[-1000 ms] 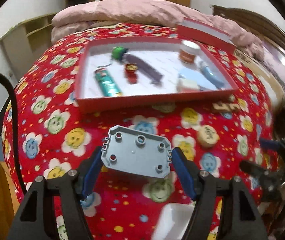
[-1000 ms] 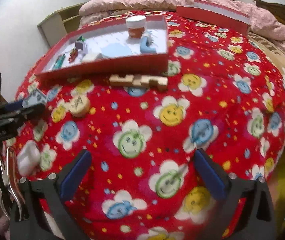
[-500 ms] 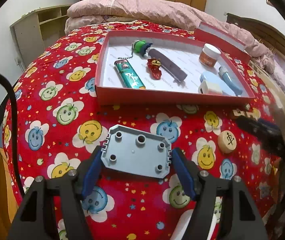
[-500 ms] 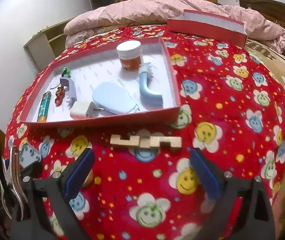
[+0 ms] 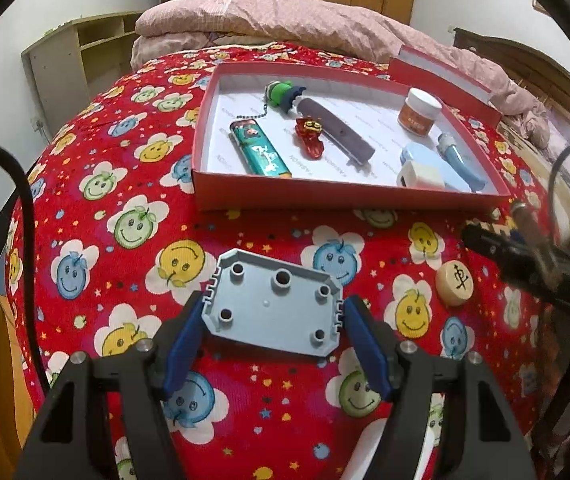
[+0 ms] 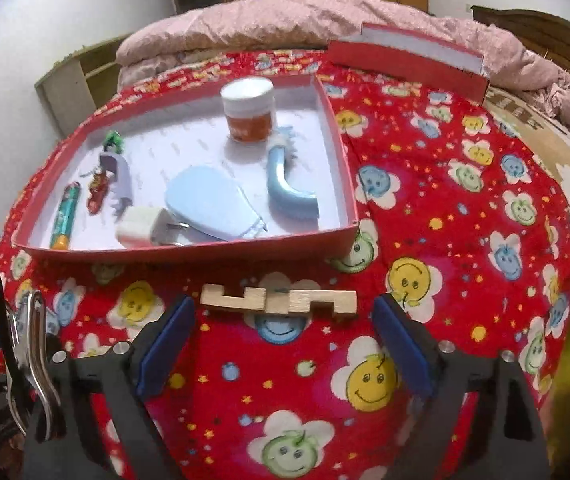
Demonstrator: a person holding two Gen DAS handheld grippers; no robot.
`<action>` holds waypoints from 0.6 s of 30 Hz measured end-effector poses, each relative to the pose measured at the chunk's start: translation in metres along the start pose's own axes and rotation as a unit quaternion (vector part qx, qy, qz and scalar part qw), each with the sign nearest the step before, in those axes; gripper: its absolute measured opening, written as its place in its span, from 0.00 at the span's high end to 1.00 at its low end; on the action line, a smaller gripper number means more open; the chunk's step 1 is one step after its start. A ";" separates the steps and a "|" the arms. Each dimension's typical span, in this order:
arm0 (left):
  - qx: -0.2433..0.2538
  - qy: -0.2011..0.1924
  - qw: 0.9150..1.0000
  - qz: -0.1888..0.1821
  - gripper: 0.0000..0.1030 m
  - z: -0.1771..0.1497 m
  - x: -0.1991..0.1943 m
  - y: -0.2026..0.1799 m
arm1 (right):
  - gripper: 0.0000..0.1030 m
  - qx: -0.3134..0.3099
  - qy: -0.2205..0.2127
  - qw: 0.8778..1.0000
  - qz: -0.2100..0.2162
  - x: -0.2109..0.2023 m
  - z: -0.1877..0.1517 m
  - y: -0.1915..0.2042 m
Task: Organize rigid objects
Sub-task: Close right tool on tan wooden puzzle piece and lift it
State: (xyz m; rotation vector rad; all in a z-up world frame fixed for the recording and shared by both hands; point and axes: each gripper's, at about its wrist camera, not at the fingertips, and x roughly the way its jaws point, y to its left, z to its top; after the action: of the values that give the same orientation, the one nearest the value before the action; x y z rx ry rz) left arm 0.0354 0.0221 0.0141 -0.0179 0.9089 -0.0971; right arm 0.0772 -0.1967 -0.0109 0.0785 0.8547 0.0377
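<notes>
**Grey plate in your left tongs, wooden piece between the right ones**

Your left tongs (image 5: 273, 332) are clamped part-way open on the grey plate (image 5: 273, 312), one blue pad on each short side, holding it above the red smiley-print bed cover (image 5: 125, 184).

The red tray (image 5: 349, 200) lies further up the bed. Along its left side lie a teal lighter (image 5: 261, 150), a red toy (image 5: 309, 140), a grey bar (image 5: 337, 130) and a green keychain (image 5: 279, 94). Toward its right wall stand a white-capped jar (image 6: 249, 110), a bent blue tube (image 6: 285, 184), a pale blue case (image 6: 211, 202) and, at the near wall, a white plug (image 6: 141, 230).

Your right tongs (image 6: 283, 340) are wide and closing, with the wooden puzzle piece (image 6: 279, 300) lying on the cover between the tips, just outside the tray's near wall; the pads do not touch it. A round wooden chess piece (image 5: 455, 282) sits on the cover nearby. The tray's lid (image 6: 407, 58) lies beyond the far right corner.
</notes>
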 end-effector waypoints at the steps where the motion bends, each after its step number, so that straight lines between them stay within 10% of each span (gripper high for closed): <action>1: -0.003 0.001 1.000 0.000 0.30 0.001 0.000 0.001 | 0.12 -0.001 -0.004 1.000 -0.002 0.000 0.001 -0.001; 18: -0.015 -0.001 1.000 0.015 0.30 -0.001 0.000 -0.001 | 0.23 -0.038 -0.004 0.999 -0.022 0.001 -0.002 0.010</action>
State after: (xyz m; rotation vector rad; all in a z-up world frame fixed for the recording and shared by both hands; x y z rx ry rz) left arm 0.0345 0.0212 0.0141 -0.0326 0.9076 -0.0563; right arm 0.0764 -0.1866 -0.0124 -0.0123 0.8452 0.0288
